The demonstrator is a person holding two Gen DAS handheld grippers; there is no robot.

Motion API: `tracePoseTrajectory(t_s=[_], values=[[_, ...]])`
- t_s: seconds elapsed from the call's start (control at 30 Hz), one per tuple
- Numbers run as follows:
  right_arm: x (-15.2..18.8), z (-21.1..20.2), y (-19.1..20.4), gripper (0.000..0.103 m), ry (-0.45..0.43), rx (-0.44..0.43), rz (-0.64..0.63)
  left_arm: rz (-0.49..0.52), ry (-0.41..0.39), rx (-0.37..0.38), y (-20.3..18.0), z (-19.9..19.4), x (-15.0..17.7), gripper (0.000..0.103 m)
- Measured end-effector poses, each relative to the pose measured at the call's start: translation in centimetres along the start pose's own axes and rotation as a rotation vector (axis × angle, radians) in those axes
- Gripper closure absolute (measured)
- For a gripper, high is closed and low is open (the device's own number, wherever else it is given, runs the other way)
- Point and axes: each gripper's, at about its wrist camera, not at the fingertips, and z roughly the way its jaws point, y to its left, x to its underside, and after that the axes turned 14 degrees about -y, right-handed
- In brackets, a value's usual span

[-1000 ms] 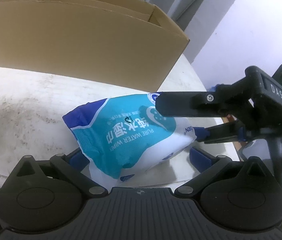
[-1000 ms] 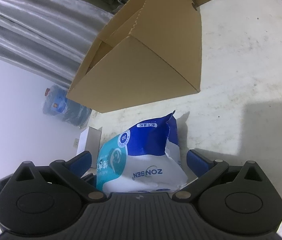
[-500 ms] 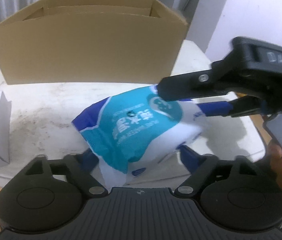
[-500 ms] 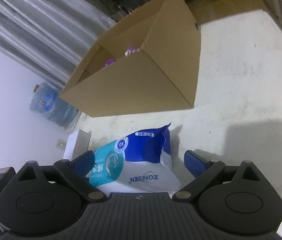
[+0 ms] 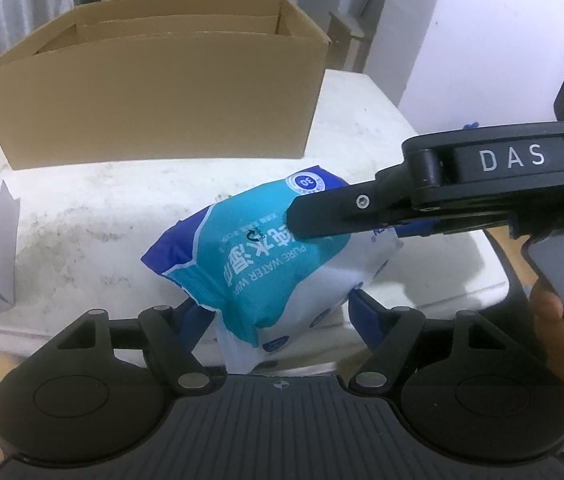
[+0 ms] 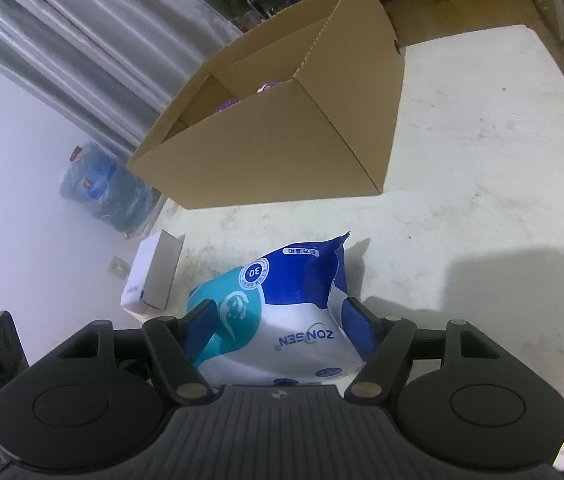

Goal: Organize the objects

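Left wrist view: both grippers, left gripper [image 5: 278,312] and right gripper [image 6: 278,320], closing around wipes pack [image 5: 270,256]; next, into cardboard box [image 5: 154,96].

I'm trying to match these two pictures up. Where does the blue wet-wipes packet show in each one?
Left wrist view: the wipes packet lies lower centre, between this gripper's closing blue fingers, the other gripper clamped across its right end.
Right wrist view: the wipes packet sits bottom centre, between the closing blue fingers.
Shared landmark: the cardboard box stands behind the packet on the white table in both.
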Motion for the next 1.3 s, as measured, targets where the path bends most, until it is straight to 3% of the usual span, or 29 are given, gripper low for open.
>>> tracePoseTrajectory(t_s=[0.2, 0.37, 1.3], values=[[0.1, -0.2, 0.3, 0.031, -0.002, 0.013, -0.022, -0.011, 0.002, 0.0, -0.5, 1.7, -0.6, 0.03], [0.1, -0.2, 0.5, 0.03, 0.0, 0.021, -0.033, -0.011, 0.005, -0.002, -0.5, 0.1, -0.9, 0.03], [0.0, -0.4, 0.5, 0.03, 0.009, 0.035, -0.031, 0.061, -0.015, -0.003, -1.1, 0.7, -1.2, 0.026]])
